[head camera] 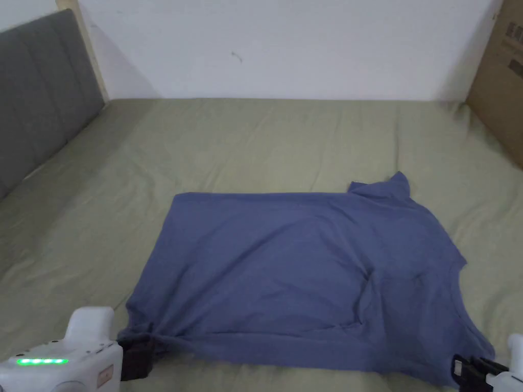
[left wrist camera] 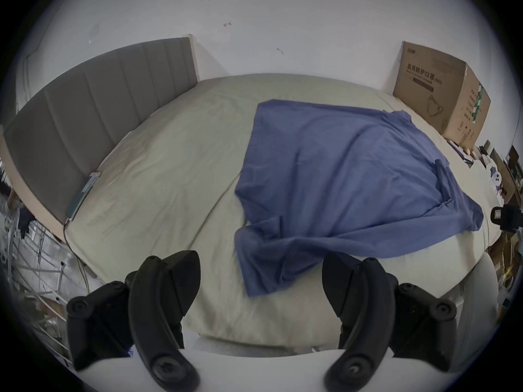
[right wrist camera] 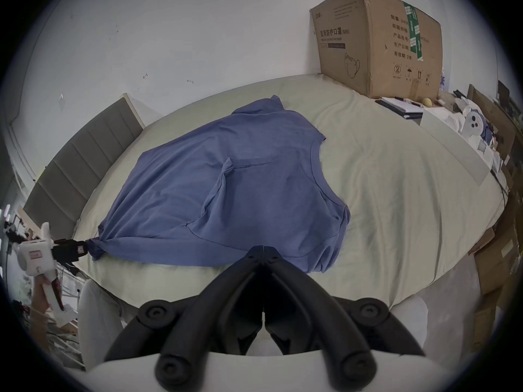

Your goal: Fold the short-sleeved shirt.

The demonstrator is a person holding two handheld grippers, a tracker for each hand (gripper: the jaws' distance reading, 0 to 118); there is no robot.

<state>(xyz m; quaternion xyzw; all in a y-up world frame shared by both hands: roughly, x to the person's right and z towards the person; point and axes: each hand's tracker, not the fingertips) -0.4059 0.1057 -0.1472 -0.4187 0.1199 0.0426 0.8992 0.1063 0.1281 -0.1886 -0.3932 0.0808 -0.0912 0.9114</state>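
Lying spread across the near half of the bed [head camera: 265, 138], the blue short-sleeved shirt [head camera: 301, 275] is partly folded, its body flat on the pale green sheet, one sleeve [head camera: 388, 188] poking out at the far right corner and the neckline curving along the right edge; a ridge of doubled cloth runs through the middle of it, plain in the right gripper view; the left gripper [left wrist camera: 261, 282] sits at the near left corner of the shirt, its jaws spread wide in its own view with the rumpled corner lying on the sheet between and just ahead of them, neither jaw pressing on it; in the right gripper view that corner looks bunched right at the left gripper's tip, though contact cannot be told from there; the right gripper [right wrist camera: 263, 247] hovers at the near right edge of the shirt, its jaws closed together tip to tip, and whether any cloth is caught between them cannot be told; a grey padded headboard [head camera: 41, 87] stands at the left of the bed, a white wall [head camera: 286, 46] behind it, and a cardboard box [head camera: 503, 76] rests at the far right corner.
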